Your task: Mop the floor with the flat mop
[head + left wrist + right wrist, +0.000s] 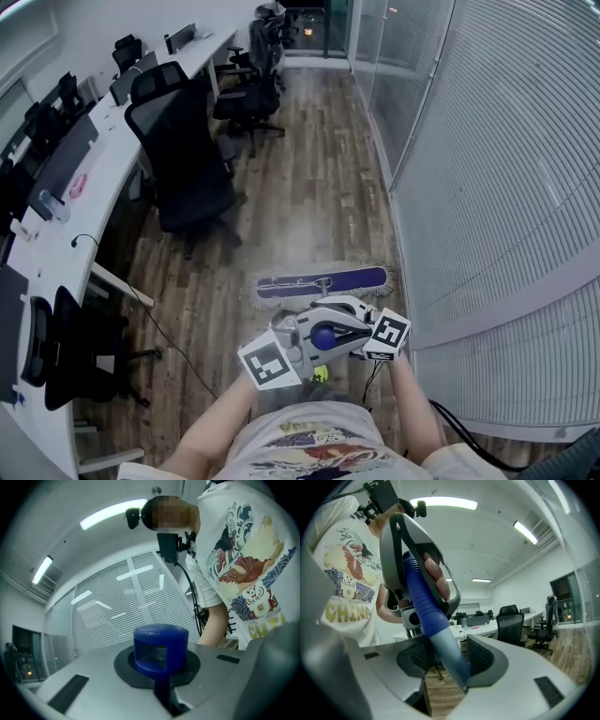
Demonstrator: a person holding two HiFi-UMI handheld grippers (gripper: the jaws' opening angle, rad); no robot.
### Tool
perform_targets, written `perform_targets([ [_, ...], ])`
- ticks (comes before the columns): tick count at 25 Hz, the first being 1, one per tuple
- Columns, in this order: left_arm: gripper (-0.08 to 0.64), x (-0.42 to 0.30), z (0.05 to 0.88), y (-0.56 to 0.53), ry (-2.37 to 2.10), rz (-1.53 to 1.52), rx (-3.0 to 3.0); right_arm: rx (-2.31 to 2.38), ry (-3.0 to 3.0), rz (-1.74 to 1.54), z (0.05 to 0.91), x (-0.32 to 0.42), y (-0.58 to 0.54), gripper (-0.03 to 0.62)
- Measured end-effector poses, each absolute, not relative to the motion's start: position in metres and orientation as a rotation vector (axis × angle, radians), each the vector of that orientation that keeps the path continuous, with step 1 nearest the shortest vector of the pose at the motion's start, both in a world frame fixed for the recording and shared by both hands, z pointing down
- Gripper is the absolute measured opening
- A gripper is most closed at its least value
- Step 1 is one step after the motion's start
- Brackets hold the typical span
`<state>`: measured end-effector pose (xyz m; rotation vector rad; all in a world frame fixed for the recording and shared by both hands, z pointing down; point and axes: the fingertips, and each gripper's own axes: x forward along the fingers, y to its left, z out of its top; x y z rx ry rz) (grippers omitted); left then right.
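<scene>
Wood-grain floor [309, 187], fringed cloth mop pad [323, 281], smooth blue plastic handle [424, 606].

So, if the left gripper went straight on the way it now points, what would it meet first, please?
Past the blue mop handle cap in its jaws, the left gripper would probably reach the window blinds first; distance unclear.

The flat mop [322, 281] lies purple and white-fringed, flat on the wooden floor [309, 187] at twelve o'clock, its blue handle [418, 595] tilting back toward six.
</scene>
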<state>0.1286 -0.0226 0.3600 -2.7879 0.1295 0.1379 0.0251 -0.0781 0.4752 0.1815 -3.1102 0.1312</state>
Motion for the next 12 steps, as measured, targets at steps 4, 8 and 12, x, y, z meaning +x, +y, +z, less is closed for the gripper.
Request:
perform_targets([
  [4, 0.009, 0.140, 0.365, -0.065, 0.142, 0.107, -2.806, 0.107, -3.109, 0.122, 0.476, 0.035, -0.114, 0.189],
  [8, 0.009, 0.157, 0.365, -0.101, 0.156, 0.078, -2.812, 0.041, -3.106, 0.078, 0.473, 0.050, -0.144, 0.176],
  [12, 0.009, 0.177, 0.370, -0.125, 0.142, 0.030, -2.796, 0.023, -3.099, 0.049, 0.473, 0.068, -0.168, 0.164],
])
